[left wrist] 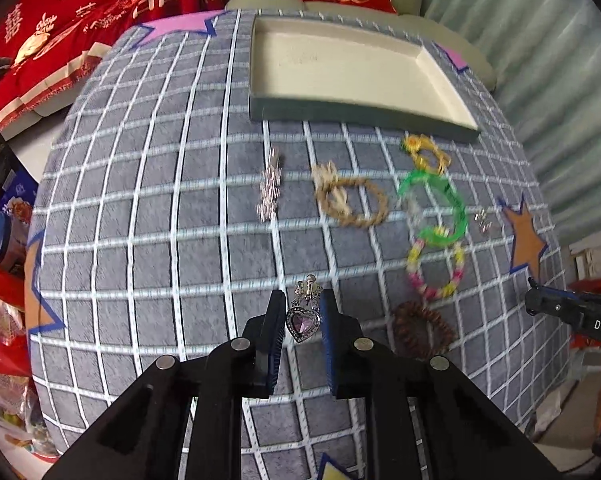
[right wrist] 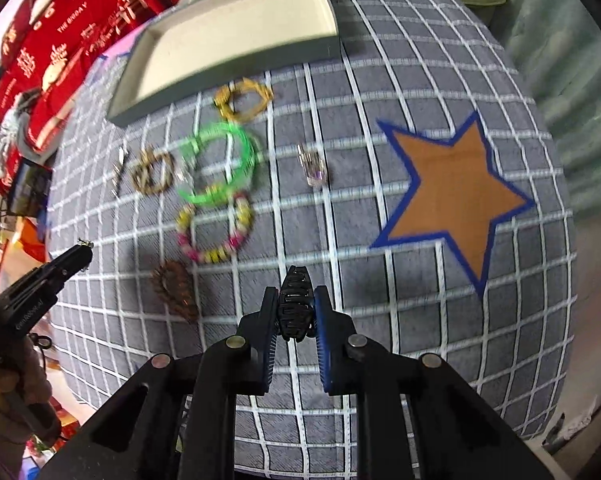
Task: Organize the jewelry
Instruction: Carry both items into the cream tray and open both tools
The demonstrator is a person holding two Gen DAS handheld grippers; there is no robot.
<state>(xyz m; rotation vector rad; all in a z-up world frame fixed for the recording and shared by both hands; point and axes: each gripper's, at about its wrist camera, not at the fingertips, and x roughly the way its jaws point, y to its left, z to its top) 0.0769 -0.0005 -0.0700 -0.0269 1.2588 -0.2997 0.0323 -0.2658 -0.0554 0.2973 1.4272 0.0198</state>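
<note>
Left gripper: clamped on silver purple-heart brooch, near side of shallow cream tray.
Right gripper: clamped on black claw hair clip.
Tray: empty; nothing filed.
Outstanding: brown bead bracelet, green bangle, others before tray.

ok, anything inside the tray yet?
Nothing visible in the tray: bare cream floor in both views. The strip behind its near wall is hidden. Heart pendant and black claw clip are in the grippers.
</note>
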